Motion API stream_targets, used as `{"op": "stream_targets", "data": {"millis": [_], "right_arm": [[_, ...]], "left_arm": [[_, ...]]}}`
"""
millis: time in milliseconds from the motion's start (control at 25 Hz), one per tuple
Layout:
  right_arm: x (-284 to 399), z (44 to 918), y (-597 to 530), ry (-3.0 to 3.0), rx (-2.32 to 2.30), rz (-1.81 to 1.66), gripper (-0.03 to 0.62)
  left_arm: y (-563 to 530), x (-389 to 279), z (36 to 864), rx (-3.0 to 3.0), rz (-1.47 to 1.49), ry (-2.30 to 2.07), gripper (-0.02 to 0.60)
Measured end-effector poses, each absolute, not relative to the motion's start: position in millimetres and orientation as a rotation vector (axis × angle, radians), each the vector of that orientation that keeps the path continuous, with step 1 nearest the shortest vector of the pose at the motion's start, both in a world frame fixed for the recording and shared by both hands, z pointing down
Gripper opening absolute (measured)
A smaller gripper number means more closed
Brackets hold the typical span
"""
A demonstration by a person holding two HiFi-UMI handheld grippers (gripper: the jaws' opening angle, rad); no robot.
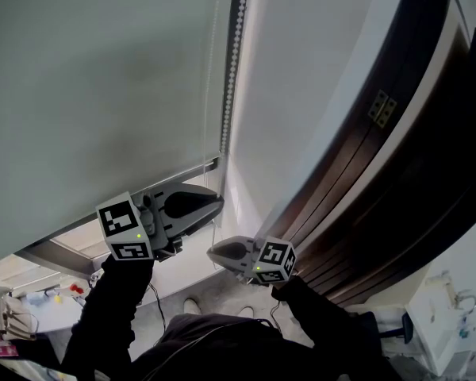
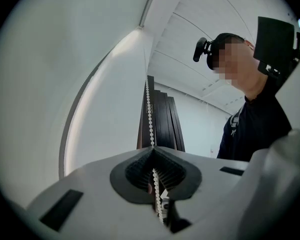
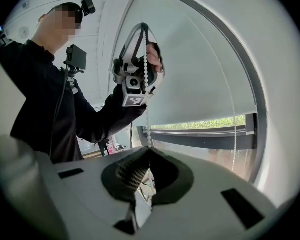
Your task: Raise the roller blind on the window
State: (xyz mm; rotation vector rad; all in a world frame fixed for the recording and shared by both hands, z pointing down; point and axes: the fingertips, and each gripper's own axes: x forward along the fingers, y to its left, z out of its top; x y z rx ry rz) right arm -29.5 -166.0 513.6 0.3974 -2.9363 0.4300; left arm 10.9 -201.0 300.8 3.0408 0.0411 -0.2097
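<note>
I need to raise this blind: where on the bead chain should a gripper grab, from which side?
Grip the bead chain on its straight hanging run beside the blind, jaws closing across the strand from the room side, as the left gripper does. It hangs free there, and the beads likely stop slipping.

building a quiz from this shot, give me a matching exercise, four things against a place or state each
1 roller blind
2 bead chain
3 left gripper
4 dark wood frame

a at the right of the head view
b shut on the chain, above the right gripper
c lowered most of the way
d white, pinched by both grippers

Pairs: 1-c, 2-d, 3-b, 4-a
</note>
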Motion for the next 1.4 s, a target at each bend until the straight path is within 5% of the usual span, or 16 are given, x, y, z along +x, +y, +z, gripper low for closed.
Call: {"op": "stream_targets", "data": {"millis": [280,400,600,1000,1280,1400], "right_arm": [[-20,510,-166,-2.919,0.389,0.375,0.014],[-9,483,-170,-3.002,0.350,0.464,0.174],[20,397,-187,-3.181,0.401,0.369,0.227],[15,303,-207,-3.226,0.472,0.113,0.224],[7,288,-208,-3.186,0.463,0.092,0.024],[6,289,-208,-3.199,0.443,0.139,0.008]], "left_arm": [[-203,4,305,3.088,-0.207,-0.047,0.008],[-207,5,325,3.070,-0.184,-0.056,0.008],[-209,12,398,2.993,-0.070,-0.099,0.006],[-162,26,553,2.814,0.148,-0.062,0.006],[-159,15,586,2.813,0.164,-0.109,0.006],[-156,15,587,2.809,0.154,-0.130,0.006]]}}
